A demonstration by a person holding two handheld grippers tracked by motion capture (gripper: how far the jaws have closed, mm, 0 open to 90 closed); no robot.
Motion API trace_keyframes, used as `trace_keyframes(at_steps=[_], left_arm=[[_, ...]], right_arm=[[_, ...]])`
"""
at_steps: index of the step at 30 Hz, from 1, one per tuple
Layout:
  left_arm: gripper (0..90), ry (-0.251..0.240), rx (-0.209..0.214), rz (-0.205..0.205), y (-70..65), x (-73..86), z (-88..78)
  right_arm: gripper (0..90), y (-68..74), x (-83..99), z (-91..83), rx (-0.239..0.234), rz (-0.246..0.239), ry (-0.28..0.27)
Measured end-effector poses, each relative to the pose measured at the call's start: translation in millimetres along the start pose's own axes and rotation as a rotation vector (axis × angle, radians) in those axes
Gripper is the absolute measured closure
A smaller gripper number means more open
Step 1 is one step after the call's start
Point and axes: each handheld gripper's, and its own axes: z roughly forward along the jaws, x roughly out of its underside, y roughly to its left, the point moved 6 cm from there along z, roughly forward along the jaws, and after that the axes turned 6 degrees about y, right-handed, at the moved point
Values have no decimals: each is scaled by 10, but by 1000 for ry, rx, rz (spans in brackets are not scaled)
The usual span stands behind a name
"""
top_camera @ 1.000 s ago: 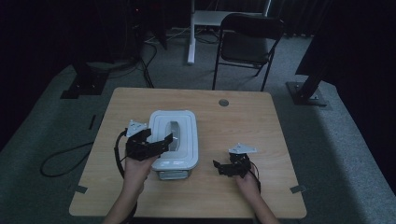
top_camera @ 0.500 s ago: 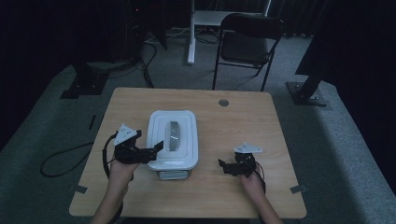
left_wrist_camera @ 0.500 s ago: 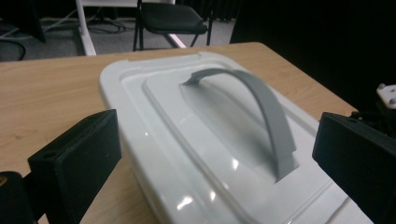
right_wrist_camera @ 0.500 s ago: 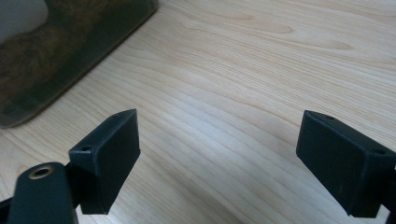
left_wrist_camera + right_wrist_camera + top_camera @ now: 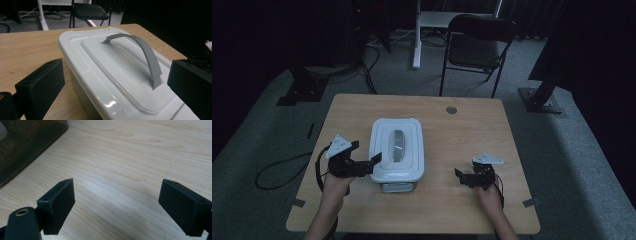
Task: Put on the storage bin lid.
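No brand, label or writing can be read on anything here. In the high view, the left hand-held gripper sits at the lower left of the table, its jaws spread wide and just beside the left edge of the white box. They have just been opening, and in the left gripper view the near corner of the box sits between them, with neither pad pressing on it. The box stands a little left of the table's middle, lid on, its grey handle running along the lid's middle. Bare wood lies open to the right of the box and behind it toward the far edge. The right hand-held gripper is at the lower right, well apart from the box, jaws apart over bare wood, near the front edge.
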Motion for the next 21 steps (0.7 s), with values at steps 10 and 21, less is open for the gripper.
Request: trace_keyframes(at_steps=[10, 21], left_arm=[[21, 3, -6, 0, 78, 68, -79], [22, 1, -40, -18, 262, 204, -182]], right_arm=[[128, -8, -6, -21, 1, 3, -10], [127, -56, 29, -65, 30, 14, -15]])
